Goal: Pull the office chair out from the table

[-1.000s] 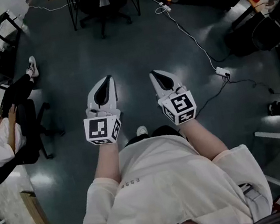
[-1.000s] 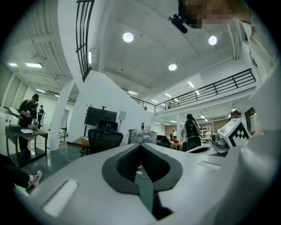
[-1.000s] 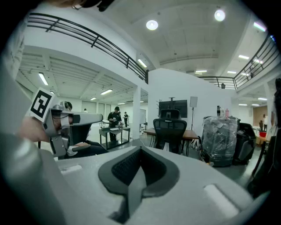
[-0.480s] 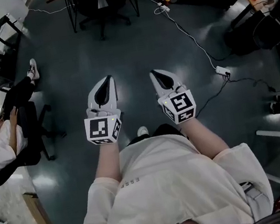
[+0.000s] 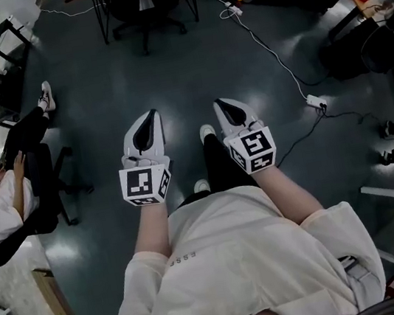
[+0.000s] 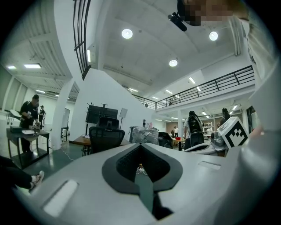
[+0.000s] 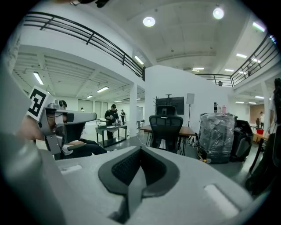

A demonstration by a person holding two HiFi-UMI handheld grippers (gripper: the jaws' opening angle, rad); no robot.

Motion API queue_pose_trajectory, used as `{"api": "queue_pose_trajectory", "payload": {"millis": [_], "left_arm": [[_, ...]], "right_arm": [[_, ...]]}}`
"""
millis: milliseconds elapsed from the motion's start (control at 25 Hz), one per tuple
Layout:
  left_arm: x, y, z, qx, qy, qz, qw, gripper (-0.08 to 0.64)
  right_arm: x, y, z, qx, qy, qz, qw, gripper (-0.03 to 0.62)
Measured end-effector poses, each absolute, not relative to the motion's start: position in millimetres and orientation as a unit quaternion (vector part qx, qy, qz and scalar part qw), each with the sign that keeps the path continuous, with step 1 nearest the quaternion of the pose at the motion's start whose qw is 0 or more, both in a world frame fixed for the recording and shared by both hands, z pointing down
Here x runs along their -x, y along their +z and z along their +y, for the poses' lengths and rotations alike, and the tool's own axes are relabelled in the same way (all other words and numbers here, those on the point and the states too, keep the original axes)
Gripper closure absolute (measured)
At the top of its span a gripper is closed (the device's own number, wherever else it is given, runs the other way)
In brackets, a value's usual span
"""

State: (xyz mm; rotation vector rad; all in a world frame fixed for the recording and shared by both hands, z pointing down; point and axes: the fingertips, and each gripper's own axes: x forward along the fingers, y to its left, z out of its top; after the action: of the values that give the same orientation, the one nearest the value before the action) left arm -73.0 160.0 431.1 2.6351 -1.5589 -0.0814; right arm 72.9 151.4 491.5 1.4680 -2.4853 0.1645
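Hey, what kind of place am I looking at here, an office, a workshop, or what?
Most likely a large open-plan office or lab hall: an office chair tucked at a wooden table, a mezzanine railing overhead, and a power cable trailing across the floor.

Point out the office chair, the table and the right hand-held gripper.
office chair (image 7: 166, 124): right gripper view, on its mesh backrest.
table (image 7: 189, 130): right gripper view, on the wooden top right of the chair.
right hand-held gripper (image 5: 218, 103): head view, at its shut fingertips.
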Motion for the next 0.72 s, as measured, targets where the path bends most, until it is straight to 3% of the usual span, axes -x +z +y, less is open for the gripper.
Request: {"api": "queue_pose_trajectory", "payload": {"millis": [360, 720], "left_arm": [[85.2, 451.6, 43.3, -0.842, -0.014, -0.536, 0.057, 0.543], [77.4, 418.8, -132.4, -0.835, -0.02, -0.549, 0.034, 0.543]], "right_arm": [[-66.8, 507.4, 31.7, -0.487, 0.067, -0.862, 0.123, 0.6], [-66.7, 481.8, -149.0, -0.461, 0.053, -0.879, 0.11, 0.6]]}}
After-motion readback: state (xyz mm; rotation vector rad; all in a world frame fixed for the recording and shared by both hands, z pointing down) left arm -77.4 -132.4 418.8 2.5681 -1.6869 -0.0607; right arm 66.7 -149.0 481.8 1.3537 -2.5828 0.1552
